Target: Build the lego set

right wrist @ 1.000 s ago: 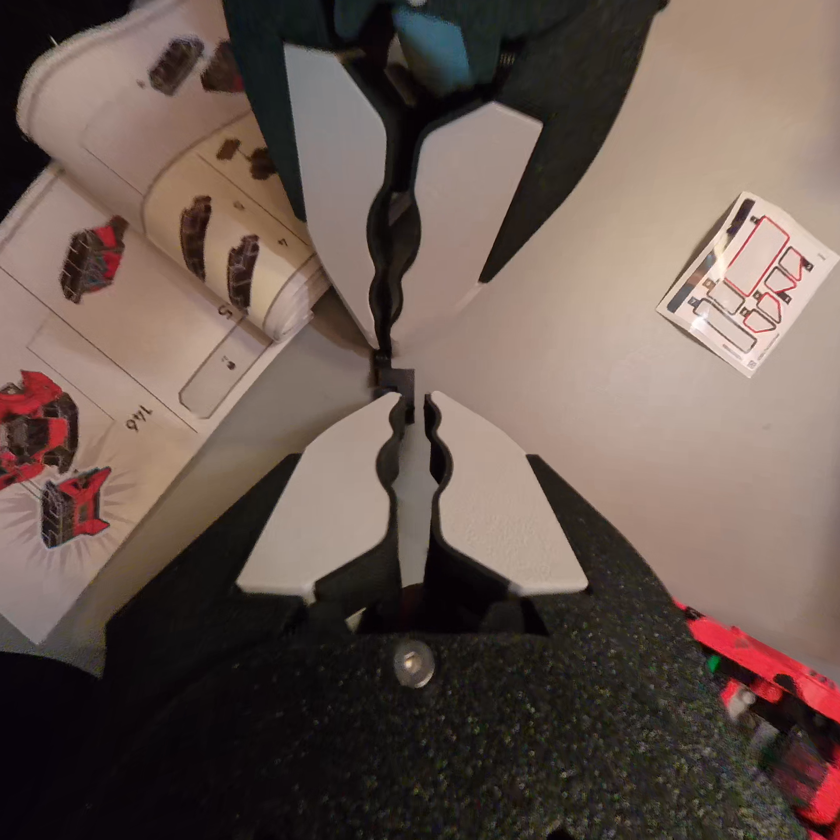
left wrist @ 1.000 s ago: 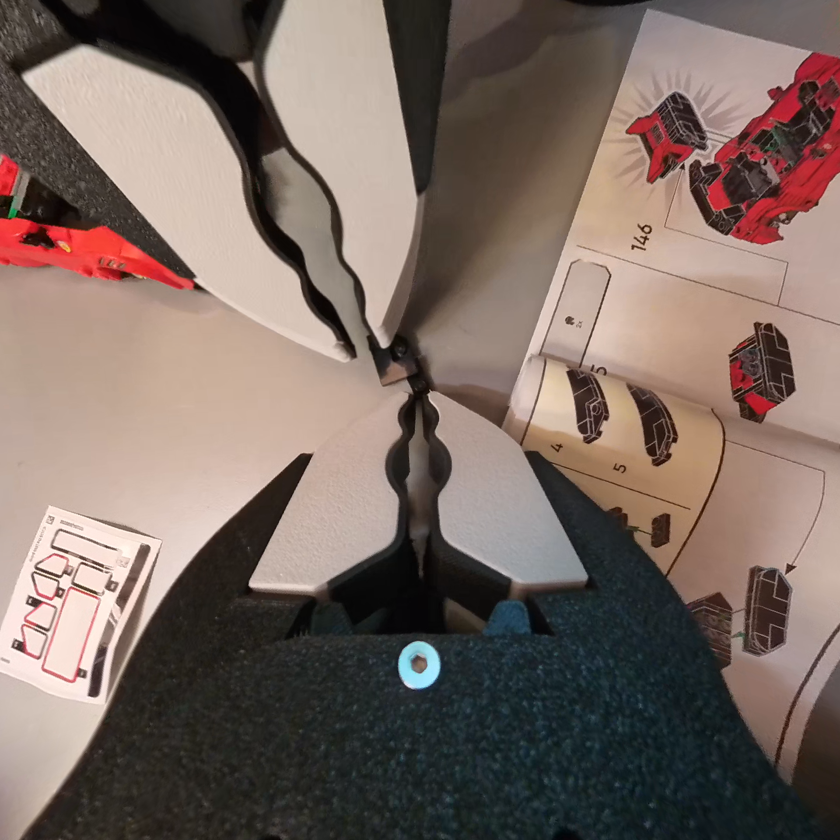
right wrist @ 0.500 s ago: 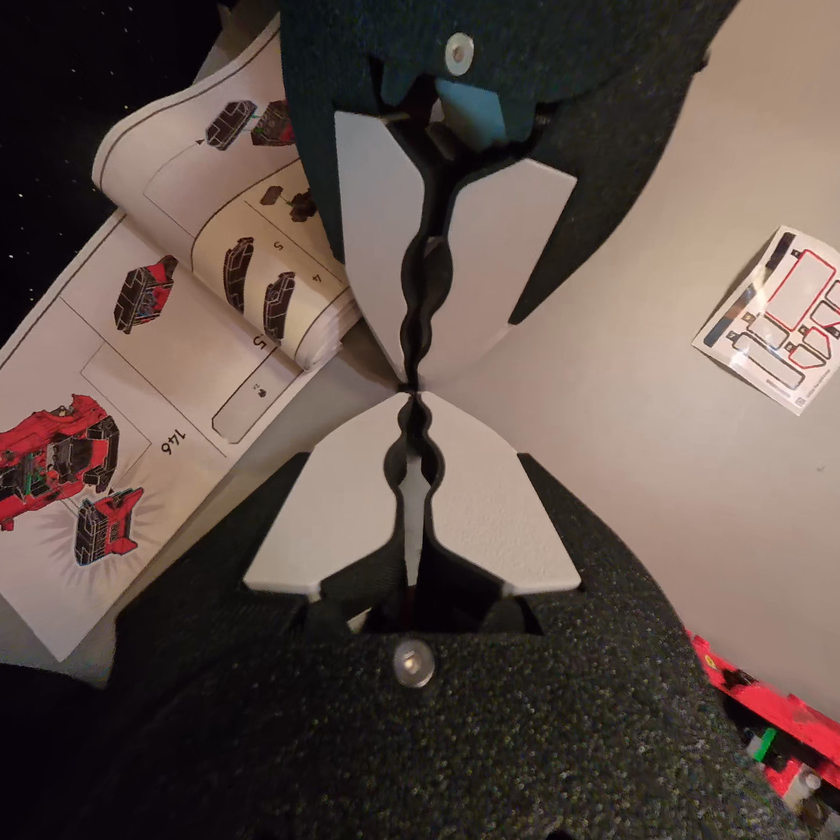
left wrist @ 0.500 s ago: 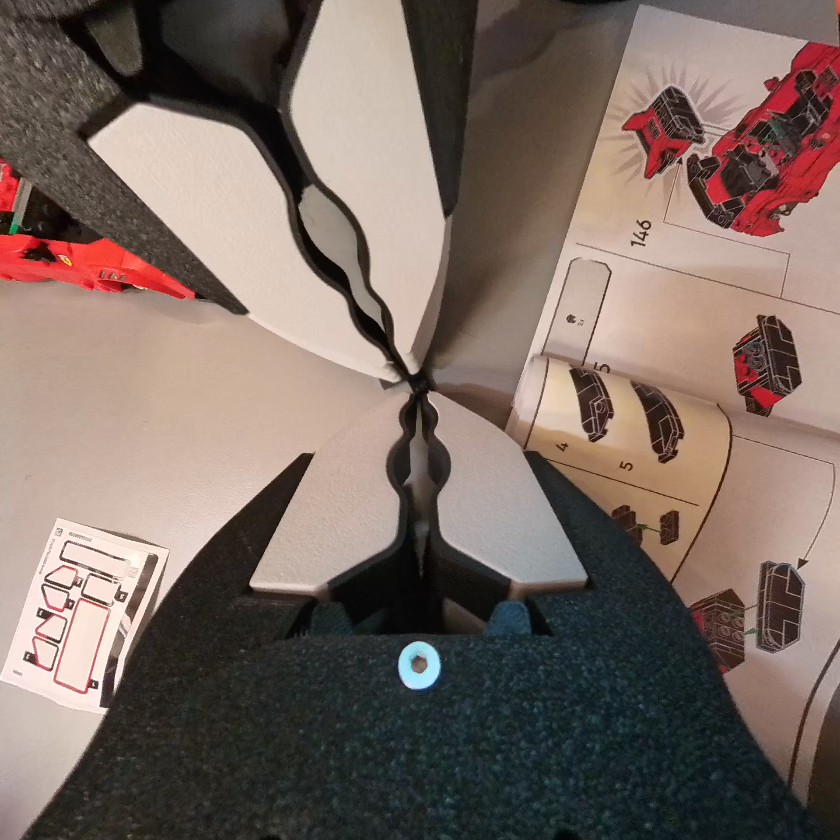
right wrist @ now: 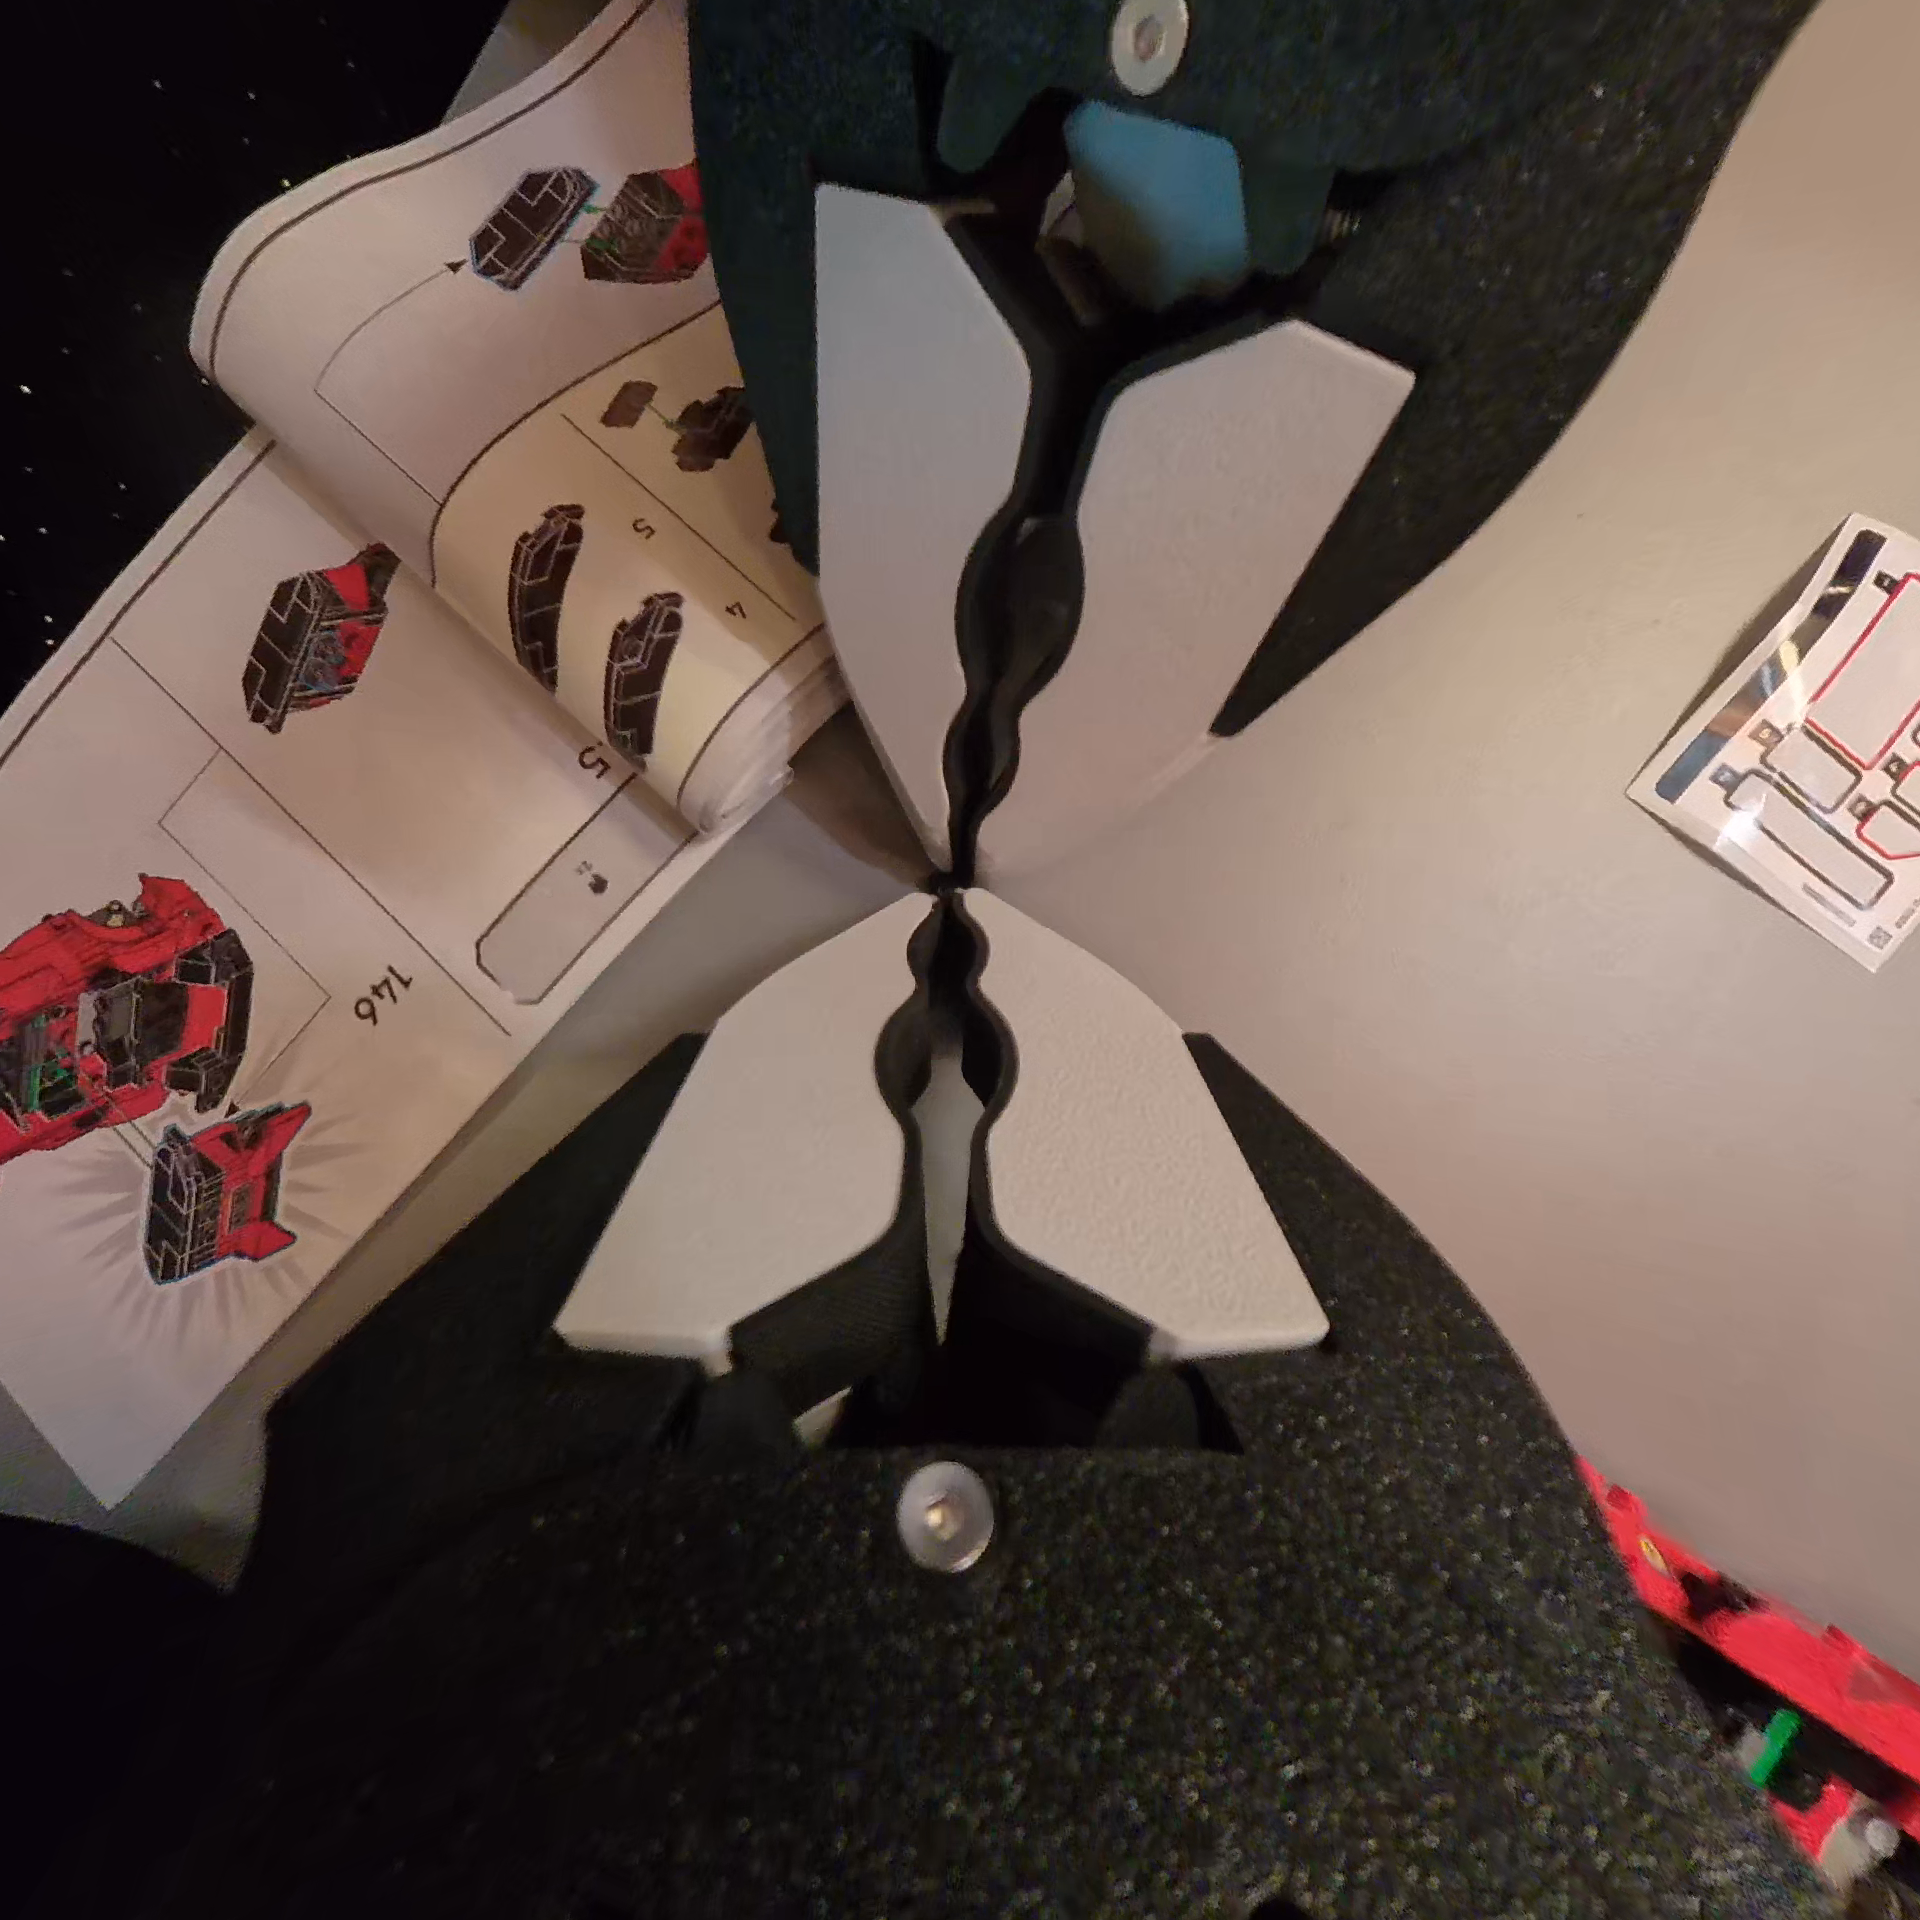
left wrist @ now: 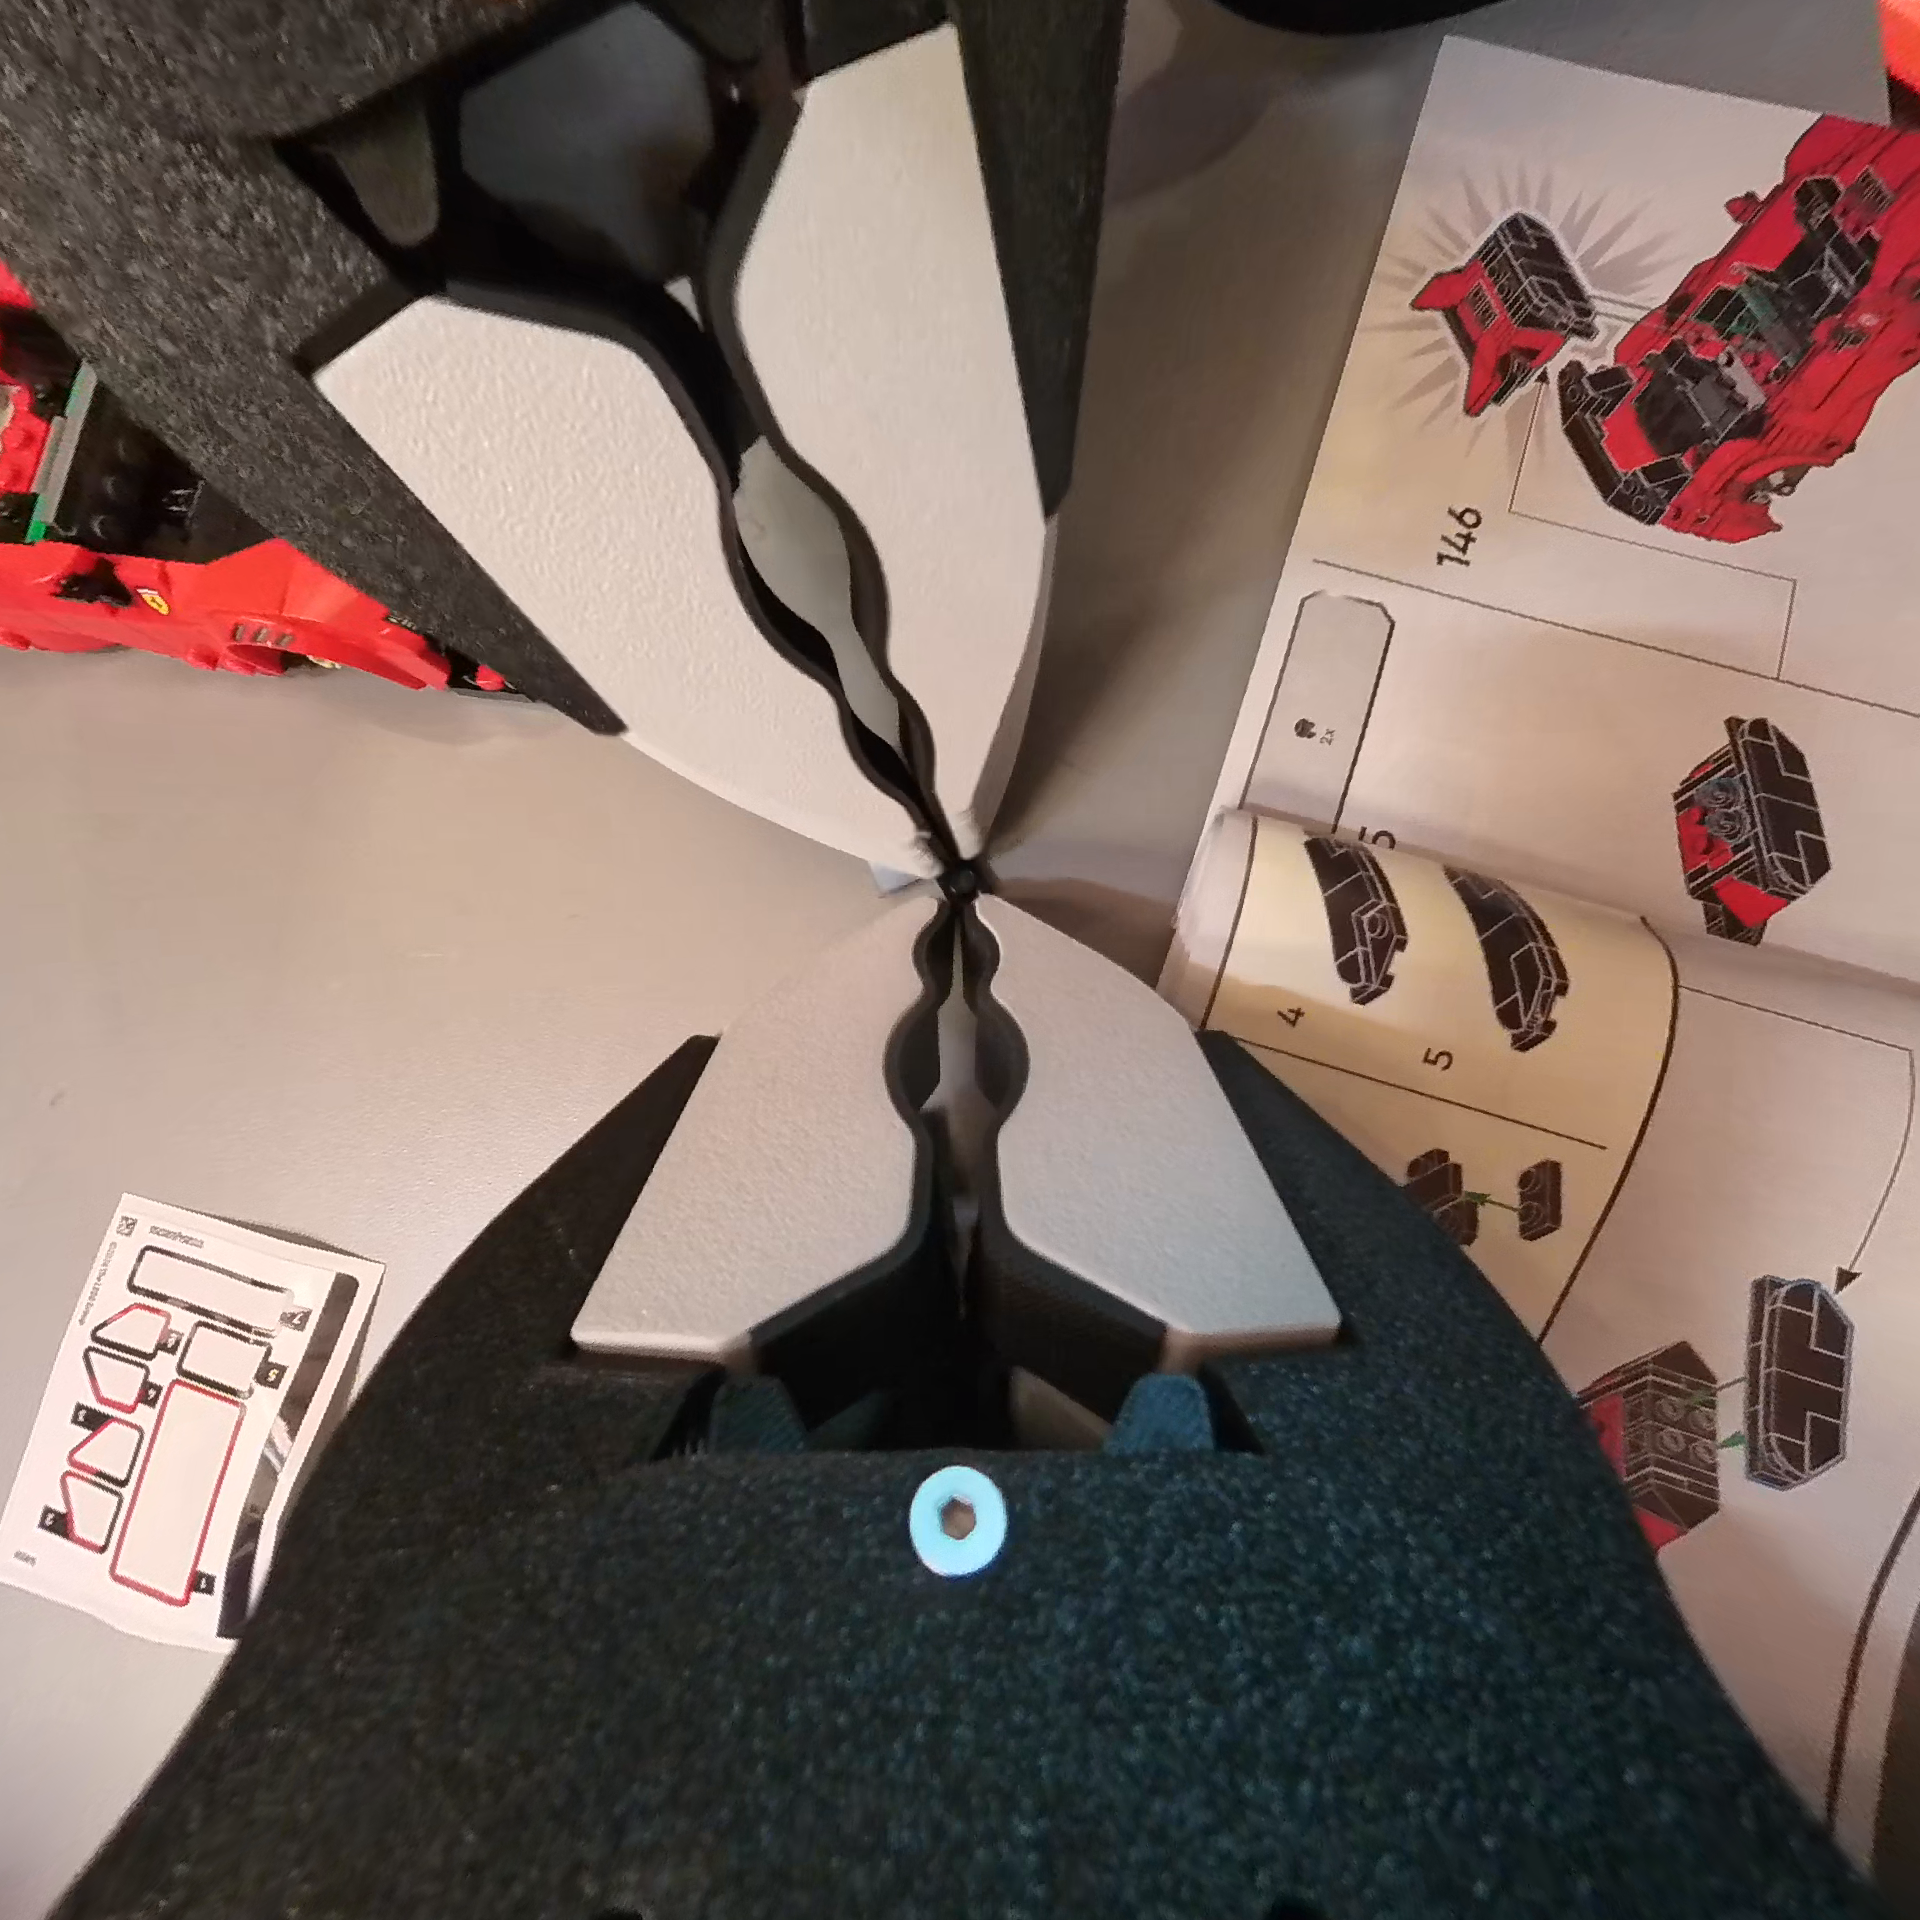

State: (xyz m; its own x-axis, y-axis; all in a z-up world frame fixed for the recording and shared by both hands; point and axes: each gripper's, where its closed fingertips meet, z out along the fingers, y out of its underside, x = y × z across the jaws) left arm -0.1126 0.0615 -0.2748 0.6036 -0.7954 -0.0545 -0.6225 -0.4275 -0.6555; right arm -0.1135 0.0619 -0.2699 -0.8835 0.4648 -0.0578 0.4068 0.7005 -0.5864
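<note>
At centre frame in both wrist views, our left gripper (left wrist: pixel 956 920) and right gripper (right wrist: pixel 951 914) meet tip to tip, both pinched narrow on a tiny black piece (left wrist: pixel 958 883) that shows only as a dot between them. A second ago a small black brick showed in a gap between the tips; now that gap has gone, so we judge the two bits are being pressed together. Whether they have seated we cannot tell. Our red car (left wrist: pixel 208 623) lies at the left edge, the booklet (left wrist: pixel 1558 831) at right, the sticker sheet (left wrist: pixel 177 1413) at lower left.
</note>
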